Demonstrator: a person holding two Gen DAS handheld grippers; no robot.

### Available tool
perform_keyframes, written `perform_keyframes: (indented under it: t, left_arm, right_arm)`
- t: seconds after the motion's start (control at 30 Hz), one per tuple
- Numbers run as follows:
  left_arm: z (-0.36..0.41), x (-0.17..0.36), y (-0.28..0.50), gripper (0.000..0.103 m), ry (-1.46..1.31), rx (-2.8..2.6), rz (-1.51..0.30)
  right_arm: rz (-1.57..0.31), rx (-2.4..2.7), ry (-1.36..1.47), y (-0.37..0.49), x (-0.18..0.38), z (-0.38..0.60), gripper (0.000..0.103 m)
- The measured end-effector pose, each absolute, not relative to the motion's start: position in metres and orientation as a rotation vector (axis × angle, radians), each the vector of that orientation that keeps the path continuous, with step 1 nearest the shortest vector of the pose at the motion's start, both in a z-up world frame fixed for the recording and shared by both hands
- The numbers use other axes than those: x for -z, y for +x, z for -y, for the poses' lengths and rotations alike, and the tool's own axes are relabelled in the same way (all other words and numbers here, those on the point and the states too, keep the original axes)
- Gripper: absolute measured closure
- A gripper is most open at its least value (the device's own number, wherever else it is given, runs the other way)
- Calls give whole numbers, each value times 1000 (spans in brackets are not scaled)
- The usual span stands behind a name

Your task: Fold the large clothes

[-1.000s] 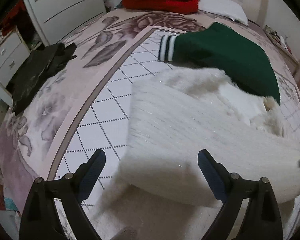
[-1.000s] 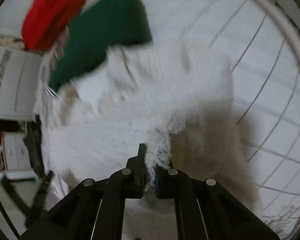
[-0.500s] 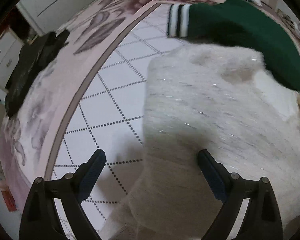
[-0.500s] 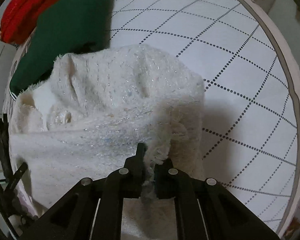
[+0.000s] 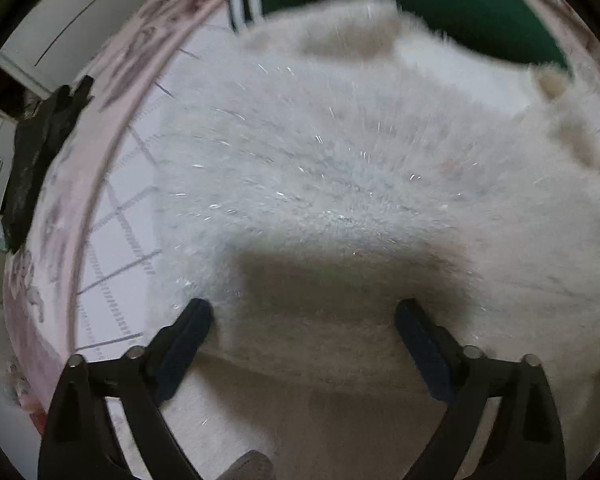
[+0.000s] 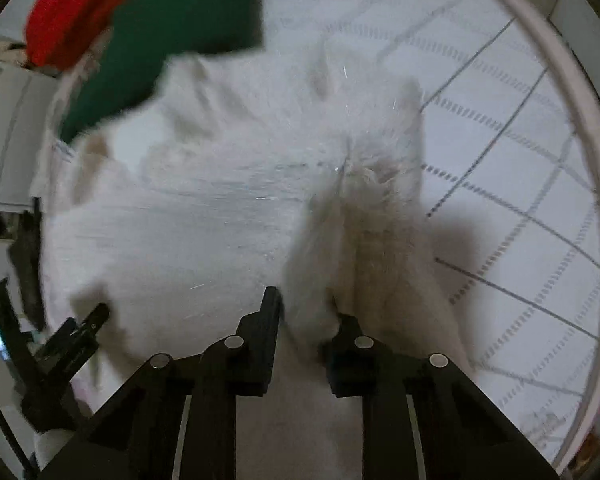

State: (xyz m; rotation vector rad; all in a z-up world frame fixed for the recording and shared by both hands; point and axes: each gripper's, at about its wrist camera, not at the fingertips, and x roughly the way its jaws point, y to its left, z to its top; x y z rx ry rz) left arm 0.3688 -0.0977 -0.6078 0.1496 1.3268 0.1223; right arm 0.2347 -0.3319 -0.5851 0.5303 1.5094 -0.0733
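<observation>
1. The left gripper (image 5: 302, 320) is held wide, nothing pinched; the fluffy white garment (image 5: 340, 184) is spread directly ahead and beneath it.
2. A bunched fold of the garment is gripped between the narrowed fingers of the right gripper (image 6: 306, 308) (frames blurred).
3. A green garment (image 6: 172, 36) is seen beyond, ahead-left, touching the white one.

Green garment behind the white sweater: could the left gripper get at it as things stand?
Probably yes. The left gripper is open and holds nothing, and the green garment lies uncovered beyond the white sweater; it would need to pass over that sweater.
</observation>
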Motion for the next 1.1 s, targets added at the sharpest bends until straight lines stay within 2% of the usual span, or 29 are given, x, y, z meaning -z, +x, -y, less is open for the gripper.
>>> perform_keyframes:
  t: [0.1,0.2,0.27,0.33,0.4,0.5,0.63,0.67,0.7,0.73,0.8,0.87,0.9,0.97,1.0,1.07,1.1]
  left_arm:
    - [101,602,368,0,170,-121,-1293]
    - [101,581,360,0,176,-126,-1288]
    - [102,559,348,0,150,-125,-1263]
    - [110,546,340,0,145,-119,-1248]
    - [124,542,333,0,144,-102,-1242]
    - [157,558,328,0,189,-67,-1266]
    - [187,586,331,0,238,-61,-1291]
    - [190,593,334,0,253,-65,-1298]
    - [191,599,337,0,251,-64,-1308]
    - [189,601,339,0,238,-58,-1309]
    - [188,602,338,0,218,-32,-1300]
    - [187,603,337,0,181,6,-1301]
    - [188,603,337,0,172,8,-1302]
    - [189,601,337,0,177,-1,-1297]
    - [190,598,336,0,178,-6,-1298]
    - [189,587,333,0,170,-13,-1292]
    - [186,581,331,0,165,-10,-1287]
  right_arm:
    - [-1514,78,552,246,594,337,92]
    - [-1520,79,654,238,564,358,88]
    - [-1495,134,630,219,536,381,59]
    - [-1519,191,512,195,522,400,50]
    - [-1590,199,410,179,530,407,50]
    - [-1664,98,332,176,557,402,50]
    - [-1677,-67,81,200,589,371,52]
    - [-1666,-69,86,203,591,371,62]
    - [-1636,-63,153,208,591,378,70]
    - [-1604,-31,271,211,590,394,85]
    - [-1557,44,617,203,600,436,86]
    - [-1522,123,947,183,628,473,91]
    - [-1500,130,1043,176,637,481,91]
    - [-1518,113,958,180,628,477,91]
    - [-1550,112,865,184,619,471,88]
    - [-1613,133,615,188,594,450,56]
    - [-1615,142,511,185,582,442,49]
